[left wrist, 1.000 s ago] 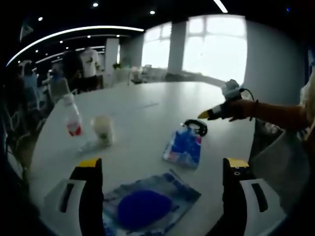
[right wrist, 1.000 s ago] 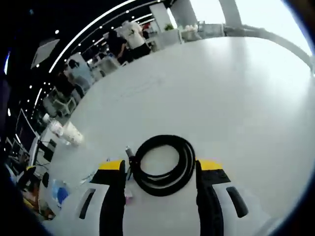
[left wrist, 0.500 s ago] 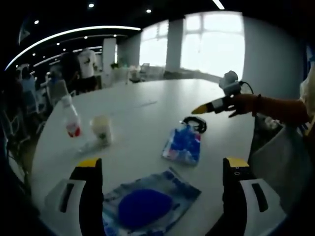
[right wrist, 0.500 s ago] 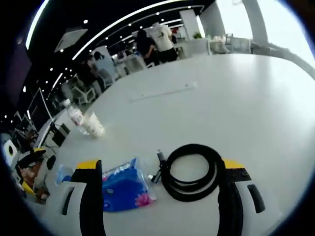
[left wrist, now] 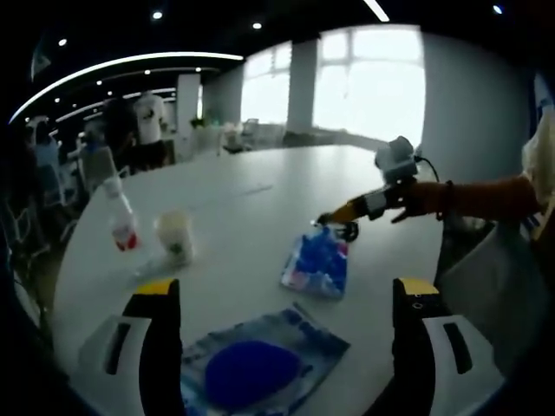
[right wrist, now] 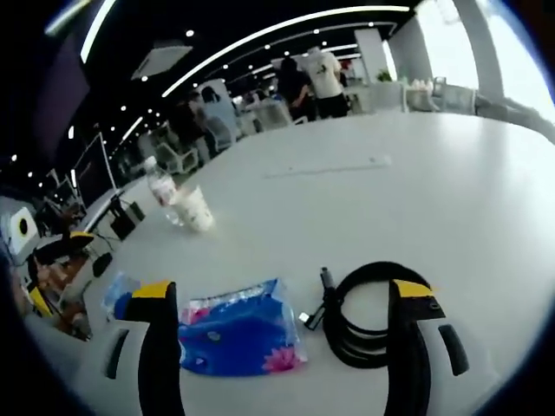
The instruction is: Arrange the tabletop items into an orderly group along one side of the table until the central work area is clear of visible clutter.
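Note:
On the white table [left wrist: 251, 199] lie a blue tissue pack [left wrist: 316, 264] and, just behind it, a coiled black cable [left wrist: 349, 230]. My right gripper [left wrist: 338, 215] reaches in from the right, its yellow tips at the cable. In the right gripper view it [right wrist: 284, 290] is open, with the tissue pack [right wrist: 238, 329] between the jaws and the cable [right wrist: 368, 316] by the right jaw. My left gripper [left wrist: 286, 286] is open above a flat blue pouch [left wrist: 251, 368]. A bottle [left wrist: 117, 221] and a cup [left wrist: 173, 238] stand at the left.
An orange sleeve [left wrist: 486, 195] holds the right gripper. The bottle [right wrist: 160, 186] and cup [right wrist: 198, 208] stand near the table's far edge [right wrist: 364, 191]. People and chairs are in the room behind. The table's edge curves close on the right.
The right gripper has come in lower and further left over the cable. Its view has swung, so the tissue pack now lies between its jaws. The left gripper has barely moved.

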A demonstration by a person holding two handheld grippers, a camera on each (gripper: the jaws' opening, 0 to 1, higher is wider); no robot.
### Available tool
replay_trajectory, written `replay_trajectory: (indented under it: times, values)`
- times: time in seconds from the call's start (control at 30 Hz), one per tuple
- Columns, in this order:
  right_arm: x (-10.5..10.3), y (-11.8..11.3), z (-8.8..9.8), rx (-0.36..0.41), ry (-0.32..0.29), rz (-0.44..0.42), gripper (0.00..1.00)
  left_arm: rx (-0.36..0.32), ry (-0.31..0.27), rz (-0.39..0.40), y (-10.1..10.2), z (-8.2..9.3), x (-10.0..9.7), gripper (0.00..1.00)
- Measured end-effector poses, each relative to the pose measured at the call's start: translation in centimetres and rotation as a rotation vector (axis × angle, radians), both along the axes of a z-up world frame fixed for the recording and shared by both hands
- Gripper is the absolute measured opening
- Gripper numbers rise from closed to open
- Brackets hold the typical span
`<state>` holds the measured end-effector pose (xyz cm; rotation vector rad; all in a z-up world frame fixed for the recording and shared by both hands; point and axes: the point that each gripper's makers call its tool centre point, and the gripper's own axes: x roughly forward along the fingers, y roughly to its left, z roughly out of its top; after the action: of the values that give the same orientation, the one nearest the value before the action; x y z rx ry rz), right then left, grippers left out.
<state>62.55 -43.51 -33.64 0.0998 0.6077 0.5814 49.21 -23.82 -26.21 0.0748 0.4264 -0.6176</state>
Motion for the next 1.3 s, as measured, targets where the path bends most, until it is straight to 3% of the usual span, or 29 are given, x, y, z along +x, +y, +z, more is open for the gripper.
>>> replay_trajectory:
  times: [0.3, 0.57, 0.73, 0.8, 1.1, 1.3]
  values:
    - [0.2, 2.0, -0.4, -0.001, -0.062, 0.068, 0.77, 0.001, 0.01, 0.003, 0.1, -0.2, 0.0, 0.99]
    - [0.1, 2.1, -1.5, -0.046, -0.075, 0.093, 0.61, 0.002, 0.015, -0.002, 0.1, -0.3, 0.0, 0.99]
    - [0.2, 1.8, -3.0, -0.068, -0.041, 0.086, 0.53, -0.028, 0.007, 0.0, -0.1, 0.1, 0.1, 0.99]
    - [0.3, 1.7, -3.2, -0.069, -0.045, 0.08, 0.44, -0.012, 0.014, -0.004, -0.1, -0.2, 0.0, 0.99]
    - [-0.1, 1.9, -4.5, -0.152, -0.039, 0.112, 0.25, -0.02, 0.011, 0.005, 0.1, -0.1, 0.1, 0.99]
    - [-0.1, 2.2, -4.8, -0.208, -0.077, 0.133, 0.2, -0.022, 0.01, 0.007, 0.1, 0.0, 0.1, 0.98]
